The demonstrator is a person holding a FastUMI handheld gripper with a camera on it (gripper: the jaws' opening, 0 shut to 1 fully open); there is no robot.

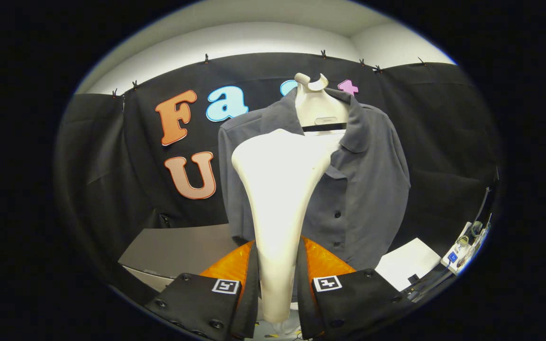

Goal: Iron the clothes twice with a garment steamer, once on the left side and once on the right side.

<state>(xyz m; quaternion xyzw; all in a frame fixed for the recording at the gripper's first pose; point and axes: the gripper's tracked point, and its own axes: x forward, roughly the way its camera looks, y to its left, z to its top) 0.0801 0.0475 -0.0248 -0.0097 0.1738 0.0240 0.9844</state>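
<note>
The steamer (277, 213) stands upright between the fingers of the gripper (277, 289), which clasp its narrow handle from both sides; its wide head rises beyond them. Just past the head hangs the grey shirt (372, 189), buttoned, on a pale hanger (318, 102). No readable writing shows on steamer or shirt.

one steamer (280, 189), held by both fingers of one gripper (277, 284); one shirt (372, 180); one hanger (318, 102); one desk (178, 248).
</note>
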